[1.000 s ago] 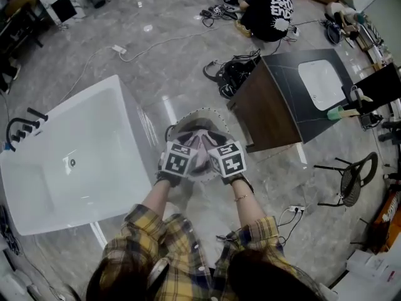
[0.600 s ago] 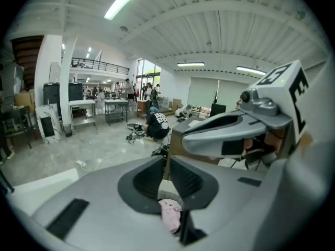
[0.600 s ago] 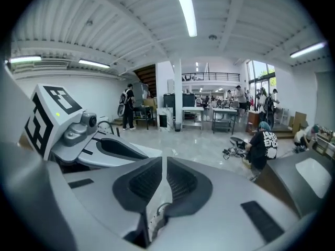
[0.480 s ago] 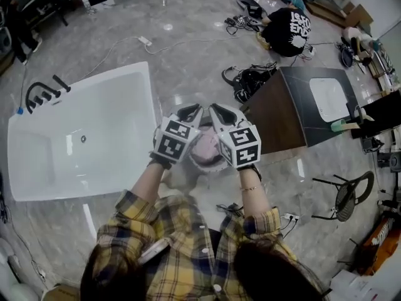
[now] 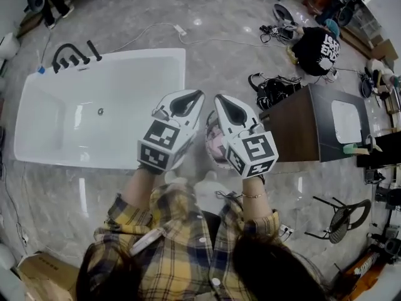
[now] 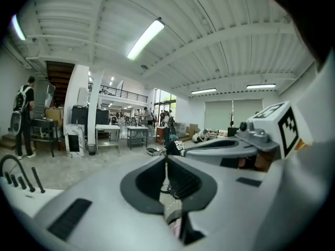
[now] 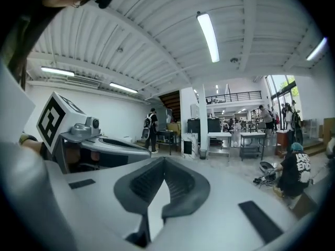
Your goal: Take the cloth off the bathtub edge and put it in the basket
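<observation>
Left tongs and right tongs both closed, empty, above the basket; the cloth lies inside, though a loose fold might slip over the rim

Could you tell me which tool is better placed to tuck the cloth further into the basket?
Right, narrowly: the basket with the cloth shows mostly under the right tool; the left tool hangs nearer the bathtub. Both are shut, empty.

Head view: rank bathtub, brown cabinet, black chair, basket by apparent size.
1. bathtub
2. brown cabinet
3. black chair and basket: unranked, since the left gripper and right gripper cover most of the basket.
</observation>
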`<control>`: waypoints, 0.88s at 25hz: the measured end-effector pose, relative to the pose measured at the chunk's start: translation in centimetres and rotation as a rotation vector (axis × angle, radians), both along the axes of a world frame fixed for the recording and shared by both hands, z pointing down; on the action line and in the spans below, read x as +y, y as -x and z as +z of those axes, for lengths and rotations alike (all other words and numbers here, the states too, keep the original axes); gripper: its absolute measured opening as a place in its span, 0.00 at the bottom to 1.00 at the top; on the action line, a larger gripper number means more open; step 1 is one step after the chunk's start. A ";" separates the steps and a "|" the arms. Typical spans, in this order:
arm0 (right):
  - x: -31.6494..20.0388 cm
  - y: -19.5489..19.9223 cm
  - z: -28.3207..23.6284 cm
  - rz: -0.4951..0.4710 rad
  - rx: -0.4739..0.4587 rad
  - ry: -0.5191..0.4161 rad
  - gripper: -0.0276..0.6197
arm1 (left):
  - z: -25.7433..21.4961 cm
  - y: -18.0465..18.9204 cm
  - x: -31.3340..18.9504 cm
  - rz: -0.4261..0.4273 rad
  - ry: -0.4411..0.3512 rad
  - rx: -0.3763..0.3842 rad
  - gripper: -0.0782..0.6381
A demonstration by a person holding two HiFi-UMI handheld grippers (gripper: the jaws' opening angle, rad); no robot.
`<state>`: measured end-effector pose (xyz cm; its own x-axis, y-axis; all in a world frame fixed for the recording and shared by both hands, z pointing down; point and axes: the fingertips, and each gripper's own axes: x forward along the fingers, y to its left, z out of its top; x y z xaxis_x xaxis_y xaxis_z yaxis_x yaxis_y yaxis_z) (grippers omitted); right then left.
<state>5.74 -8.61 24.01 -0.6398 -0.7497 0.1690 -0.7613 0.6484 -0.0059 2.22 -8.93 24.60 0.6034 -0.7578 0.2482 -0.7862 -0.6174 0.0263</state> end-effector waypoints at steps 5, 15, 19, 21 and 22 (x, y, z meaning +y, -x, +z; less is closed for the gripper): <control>1.9 4.6 -3.6 -0.071 -0.041 -0.077 0.07 | -3.3 4.5 2.7 -0.039 -0.079 0.037 0.14; 3.9 10.8 -5.5 -0.152 -0.076 -0.137 0.07 | -5.6 10.8 5.1 -0.123 -0.183 0.082 0.13; 4.3 12.1 -5.3 -0.154 -0.074 -0.139 0.07 | -5.4 11.7 5.5 -0.126 -0.181 0.092 0.13; 4.4 12.4 -5.2 -0.154 -0.069 -0.140 0.07 | -5.4 11.9 5.5 -0.118 -0.192 0.088 0.13; 4.4 12.5 -5.2 -0.154 -0.065 -0.140 0.07 | -5.4 12.0 5.5 -0.118 -0.193 0.092 0.13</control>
<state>-6.77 -4.20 18.85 -0.7549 -0.6554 0.0241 -0.6541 0.7550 0.0465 -9.73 -3.43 19.20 0.5217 -0.8522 0.0404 -0.8527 -0.5224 -0.0080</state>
